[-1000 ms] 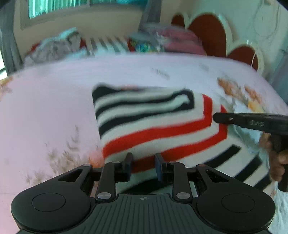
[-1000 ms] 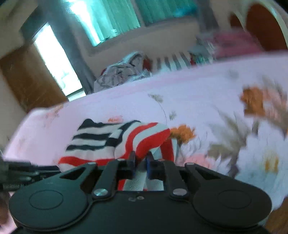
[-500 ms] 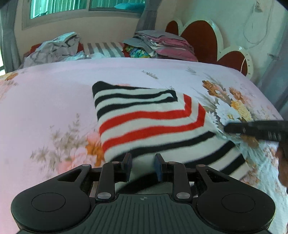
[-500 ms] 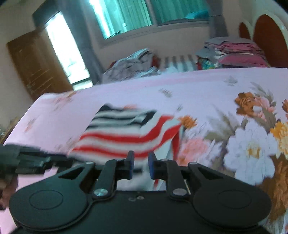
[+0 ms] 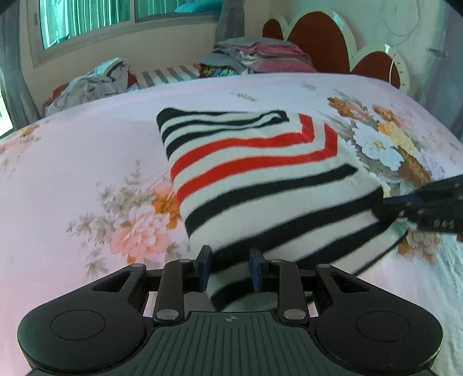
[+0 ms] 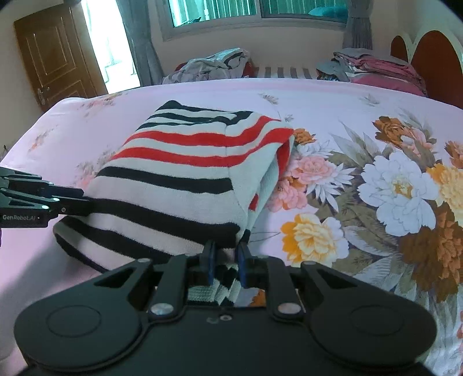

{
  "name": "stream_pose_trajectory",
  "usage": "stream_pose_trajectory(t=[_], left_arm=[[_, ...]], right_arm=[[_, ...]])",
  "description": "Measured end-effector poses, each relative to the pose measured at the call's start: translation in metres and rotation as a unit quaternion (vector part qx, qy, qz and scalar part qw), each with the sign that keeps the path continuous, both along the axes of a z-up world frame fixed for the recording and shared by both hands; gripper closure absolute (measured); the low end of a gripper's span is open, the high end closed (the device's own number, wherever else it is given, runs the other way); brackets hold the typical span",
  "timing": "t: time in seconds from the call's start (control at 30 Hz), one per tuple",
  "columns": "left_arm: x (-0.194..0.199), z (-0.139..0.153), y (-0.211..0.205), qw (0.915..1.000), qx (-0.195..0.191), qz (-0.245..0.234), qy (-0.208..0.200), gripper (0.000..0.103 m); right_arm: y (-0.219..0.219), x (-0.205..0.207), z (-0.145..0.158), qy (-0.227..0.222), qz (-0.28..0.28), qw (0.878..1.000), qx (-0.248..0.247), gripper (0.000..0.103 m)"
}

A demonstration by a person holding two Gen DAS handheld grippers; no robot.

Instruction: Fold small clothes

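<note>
Pink floral sheet (image 5: 86, 162) covers the bed in the left wrist view. Behind its far edge are a window (image 5: 86, 20), a crumpled pile (image 5: 92, 84), folded stacks (image 5: 260, 55) and a red headboard (image 5: 321, 43). The folded striped sweater (image 5: 254, 173) lies in the middle of the bed. The left gripper (image 5: 230, 270) holds its near edge between fingers that are not fully closed.

From the right wrist view, a brown door (image 6: 55, 55) stands at the far left. The right gripper (image 6: 225, 264) pinches the sweater's (image 6: 179, 173) near corner, fingers close together. The left gripper (image 6: 78, 202) touches its left edge.
</note>
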State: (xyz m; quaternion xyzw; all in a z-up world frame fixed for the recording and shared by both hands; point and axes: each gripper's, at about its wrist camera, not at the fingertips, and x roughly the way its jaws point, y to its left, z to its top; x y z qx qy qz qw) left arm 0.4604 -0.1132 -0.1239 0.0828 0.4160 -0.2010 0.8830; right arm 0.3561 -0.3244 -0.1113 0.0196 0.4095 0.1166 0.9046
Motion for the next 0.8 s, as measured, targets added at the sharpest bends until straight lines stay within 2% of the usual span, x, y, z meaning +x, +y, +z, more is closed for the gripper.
stream_pose_trajectory(t=[0.1,0.17,0.23,0.3,0.47,0.53,0.57,0.6,0.63,0.67,0.7,0.8], left_arm=[[-0.013,0.005,0.007,0.9999,-0.005,0.013,-0.006,0.076],[-0.018,0.004,0.009,0.9996,-0.007,0.023,-0.012,0.076],[-0.017,-0.003,0.01,0.9994,-0.014,0.031,-0.002,0.076],[-0.014,-0.009,0.009,0.9991,-0.015,0.04,0.004,0.076],[-0.013,-0.009,0.007,0.9988,-0.011,0.048,0.006,0.076],[-0.014,0.0,0.009,0.9984,-0.018,0.054,0.001,0.076],[-0.013,0.004,0.01,0.998,-0.019,0.061,-0.006,0.076],[-0.012,0.007,0.011,0.9975,-0.018,0.067,-0.013,0.062],[-0.009,0.009,0.012,0.9973,-0.017,0.07,-0.015,0.042],[-0.005,0.01,0.012,0.9965,-0.011,0.079,-0.024,0.008],[-0.004,0.011,0.011,0.9955,-0.006,0.087,-0.039,0.003],[0.006,0.015,0.005,0.9953,-0.006,0.085,-0.045,0.003]], right_arm=[[0.001,-0.015,0.023,-0.035,0.0,0.999,0.005,0.092],[0.005,-0.016,0.027,-0.049,0.012,0.999,-0.004,0.093],[0.007,-0.01,0.014,-0.022,0.023,0.999,0.001,0.093],[0.008,-0.002,-0.004,0.013,0.017,1.0,-0.017,0.093],[0.004,-0.001,-0.006,0.015,0.015,1.0,-0.005,0.092],[-0.002,-0.003,0.005,0.005,0.0,1.0,0.005,0.086],[-0.007,-0.004,0.011,-0.005,-0.014,1.0,0.017,0.073],[-0.015,-0.005,0.016,-0.016,-0.03,0.999,0.039,0.057],[-0.024,-0.003,0.02,-0.023,-0.044,0.997,0.062,0.051],[-0.03,0.0,0.021,-0.022,-0.054,0.995,0.078,0.048],[-0.038,0.006,0.02,-0.015,-0.065,0.993,0.096,0.048],[-0.054,0.02,0.015,0.007,-0.087,0.985,0.149,0.047]])
